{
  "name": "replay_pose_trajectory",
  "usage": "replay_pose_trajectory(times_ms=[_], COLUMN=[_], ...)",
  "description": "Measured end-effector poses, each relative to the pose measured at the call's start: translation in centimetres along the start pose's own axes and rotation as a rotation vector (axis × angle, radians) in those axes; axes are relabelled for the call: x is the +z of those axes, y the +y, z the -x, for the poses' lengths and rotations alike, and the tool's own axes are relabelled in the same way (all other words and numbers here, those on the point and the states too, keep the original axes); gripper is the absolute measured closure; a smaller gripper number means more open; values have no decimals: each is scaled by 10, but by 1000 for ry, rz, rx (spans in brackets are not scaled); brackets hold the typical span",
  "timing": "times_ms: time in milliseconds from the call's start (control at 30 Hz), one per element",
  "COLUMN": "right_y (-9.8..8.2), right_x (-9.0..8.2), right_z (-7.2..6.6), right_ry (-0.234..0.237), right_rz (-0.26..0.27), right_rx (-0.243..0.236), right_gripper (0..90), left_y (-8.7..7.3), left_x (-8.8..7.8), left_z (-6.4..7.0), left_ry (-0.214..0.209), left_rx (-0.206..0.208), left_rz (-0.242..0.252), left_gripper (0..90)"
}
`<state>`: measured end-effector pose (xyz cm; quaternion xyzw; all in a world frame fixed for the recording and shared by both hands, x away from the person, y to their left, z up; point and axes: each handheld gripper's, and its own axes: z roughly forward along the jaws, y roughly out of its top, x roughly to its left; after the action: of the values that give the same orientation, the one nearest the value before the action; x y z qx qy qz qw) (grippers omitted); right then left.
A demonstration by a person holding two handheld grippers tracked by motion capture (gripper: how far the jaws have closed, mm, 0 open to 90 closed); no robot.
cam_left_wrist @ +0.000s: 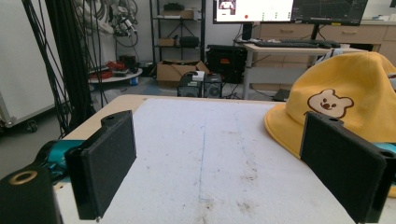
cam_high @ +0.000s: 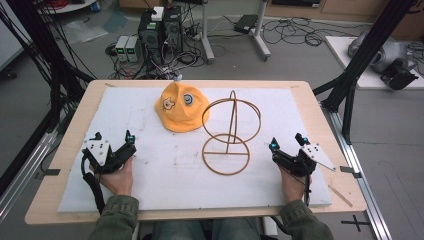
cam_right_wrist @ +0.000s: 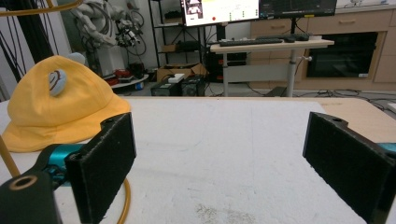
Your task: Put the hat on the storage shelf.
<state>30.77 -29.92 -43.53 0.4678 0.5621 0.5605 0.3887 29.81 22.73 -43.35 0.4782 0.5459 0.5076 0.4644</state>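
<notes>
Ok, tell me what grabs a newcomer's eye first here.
The yellow hat with a bear face stands out, lying toward the far middle of the white pad. Just right of it stands a wire hat stand of golden rings. Nearer the person, the left gripper and right gripper rest at either side, jaws wide apart.

Hat [cam_high: 181, 111] on mat [cam_high: 150, 170] toward far centre, wire stand [cam_high: 228, 134] just right of hat, left gripper [cam_high: 114, 143] at near left of mat, right gripper [cam_high: 286, 142] at near right, mat on table [cam_high: 70, 130], computers [cam_high: 160, 30] on floor beyond.
</notes>
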Motion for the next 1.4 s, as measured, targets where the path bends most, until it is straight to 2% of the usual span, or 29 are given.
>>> replay_pose_trajectory(times_ms=[400,500,600,633,667,767,800,833,900,933,1000,1033,1067,1100,1133,1167,1233,1267,1333,1400], right_y=[0,0,1,1,1,1,1,1,0,0,0,0,0,0,0,0,0,0,0,0], right_x=[-1,-1,-1,-1,-1,-1,0,0,1,1,1,1,1,1,1,1,1,2,2,2], right_z=[0,1,1,2,2,2,2,2,1,0,0,0,0,-1,-1,-1,-1,0,0,0], right_ry=[2,-1,-8,-10,-10,-10,-7,-4,3,7,8,11,11,13,13,15,15,17,16,18], right_rz=[-1,0,6,4,4,5,5,3,-3,-2,2,0,0,-5,-5,-5,-6,-7,-7,-9], right_rx=[3,-1,7,6,6,20,26,18,16,12,8,6,7,16,13,12,10,9,7,8], right_gripper=[92,92,92,92,92,92,92,92,92,92,92,92,92,92,92,92,92,92,92,92], left_y=[0,3,15,30,30,49,63,63,77,90,96,106,106,113,114,114,114,112,105,89], left_x=[1,0,-1,1,1,6,13,13,20,29,34,47,47,62,70,70,85,91,102,115], left_z=[0,1,5,10,10,19,25,25,33,41,45,54,54,65,70,70,82,88,100,116], left_ry=[-5,-21,-45,-76,-76,-98,-119,-119,-143,-165,-177,-205,-205,-235,-253,-253,-277,-284,-288,-293], left_rx=[3,-19,11,13,13,6,3,3,-8,-2,5,12,12,17,13,13,10,12,0,-21], left_rz=[-3,1,18,12,12,20,2,2,-21,-44,-60,-117,-117,-199,-234,-234,-296,-312,-324,-326], left_gripper=[112,112,112,112,113,122,134,135,136,135,134,133,133,133,133,133,133,133,133,134])
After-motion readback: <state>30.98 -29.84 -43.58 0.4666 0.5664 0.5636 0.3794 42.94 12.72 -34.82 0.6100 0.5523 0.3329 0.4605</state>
